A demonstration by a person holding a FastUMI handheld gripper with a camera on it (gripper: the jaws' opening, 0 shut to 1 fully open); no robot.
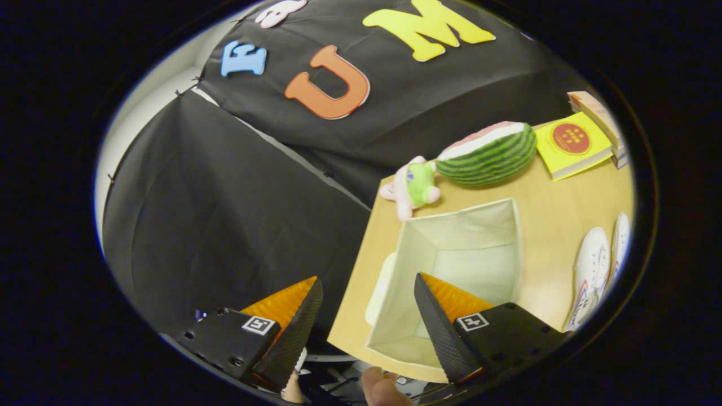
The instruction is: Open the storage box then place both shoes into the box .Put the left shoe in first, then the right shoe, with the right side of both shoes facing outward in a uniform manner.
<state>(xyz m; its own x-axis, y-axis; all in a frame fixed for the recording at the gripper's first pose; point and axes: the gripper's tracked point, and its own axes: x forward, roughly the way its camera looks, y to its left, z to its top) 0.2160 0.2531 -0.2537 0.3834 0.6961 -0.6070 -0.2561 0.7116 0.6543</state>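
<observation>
A pale fabric storage box (496, 225) stands open on the wooden table (555, 203), its hollow inside showing and nothing in it. What looks like its lid (379, 287) lies flat beside its left wall. Two white shoes (598, 270) lie side by side on the table to the right of the box. My gripper (369, 285) is open, tilted, with nothing between its fingers. Its right finger (437, 316) hangs over the box's near wall, and its left finger (299, 316) is off the table's left edge.
A watermelon-slice plush (488, 153) and a small pink-and-green plush toy (412, 186) lie behind the box. A yellow book (571, 144) and another book (601, 115) rest at the table's far right. A person's fingertip (381, 389) shows below the fingers.
</observation>
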